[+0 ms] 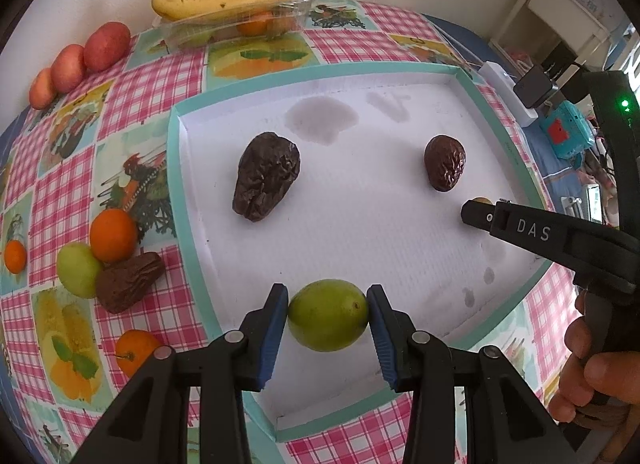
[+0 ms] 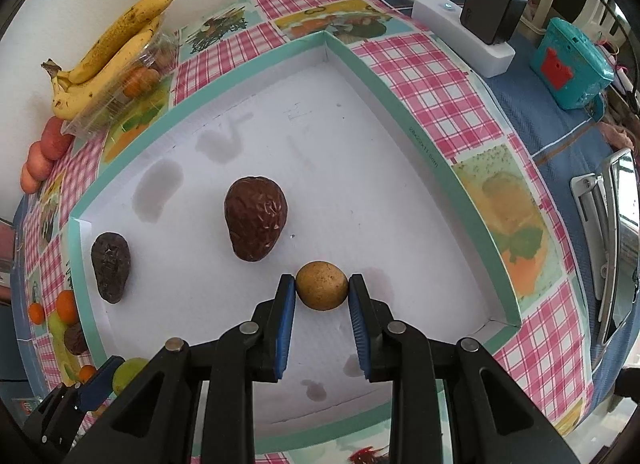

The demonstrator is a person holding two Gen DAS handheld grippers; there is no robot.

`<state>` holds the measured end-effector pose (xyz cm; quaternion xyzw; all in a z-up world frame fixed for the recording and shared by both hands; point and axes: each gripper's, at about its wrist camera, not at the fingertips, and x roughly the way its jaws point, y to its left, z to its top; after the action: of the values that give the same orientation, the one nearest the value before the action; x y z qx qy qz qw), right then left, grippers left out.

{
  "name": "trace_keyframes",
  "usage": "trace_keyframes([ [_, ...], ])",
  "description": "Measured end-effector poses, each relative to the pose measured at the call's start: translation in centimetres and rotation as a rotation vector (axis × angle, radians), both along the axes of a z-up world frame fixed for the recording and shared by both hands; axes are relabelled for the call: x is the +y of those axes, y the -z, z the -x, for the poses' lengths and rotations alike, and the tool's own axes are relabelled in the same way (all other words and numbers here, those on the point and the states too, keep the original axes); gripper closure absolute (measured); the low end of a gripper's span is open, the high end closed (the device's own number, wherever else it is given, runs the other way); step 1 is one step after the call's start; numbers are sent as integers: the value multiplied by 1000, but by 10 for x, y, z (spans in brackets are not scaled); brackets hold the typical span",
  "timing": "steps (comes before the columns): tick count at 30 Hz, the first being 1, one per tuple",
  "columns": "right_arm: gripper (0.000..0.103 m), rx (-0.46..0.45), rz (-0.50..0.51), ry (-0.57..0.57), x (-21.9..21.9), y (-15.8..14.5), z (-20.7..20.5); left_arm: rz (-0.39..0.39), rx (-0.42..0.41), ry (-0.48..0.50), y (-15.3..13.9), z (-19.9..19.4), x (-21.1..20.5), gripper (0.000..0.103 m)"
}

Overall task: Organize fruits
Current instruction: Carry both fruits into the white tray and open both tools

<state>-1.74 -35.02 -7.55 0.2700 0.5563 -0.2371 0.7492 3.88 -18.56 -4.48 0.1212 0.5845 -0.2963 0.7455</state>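
Holding two wrinkled fruits [image 1: 267,177]: tray [image 1: 176,167]

Both wrist cameras look steeply down, close over the white tray [image 1: 360,223] [image 2: 320,151]; both views share its two dark fruits.

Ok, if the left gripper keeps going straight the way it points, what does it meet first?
The left gripper, shut on the green fruit, points steeply down at the white floor of the tray. Nothing shows between them, so the fruit would likely touch that floor first; the depth is unclear.
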Motion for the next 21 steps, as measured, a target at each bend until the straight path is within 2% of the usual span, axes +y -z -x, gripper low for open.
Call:
trace_keyframes([
  [8,73,-3,-5,1,-2,1,-2,7,-2,-7,0,-2,1,59],
  [11,63,-4,-2,3,-2,0,-3,7,0,-4,0,-2,2,58],
  [14,54,-14,1,3,-2,-2,-2,-3,6,3,1,-1,1,48],
  [16,43,-21,6,4,-3,-5,-2,-2,-5,7,-3,0,0,47],
  [21,29,-44,30,16,-5,-15,1,20,-31,-14,-15,-3,7,38],
])
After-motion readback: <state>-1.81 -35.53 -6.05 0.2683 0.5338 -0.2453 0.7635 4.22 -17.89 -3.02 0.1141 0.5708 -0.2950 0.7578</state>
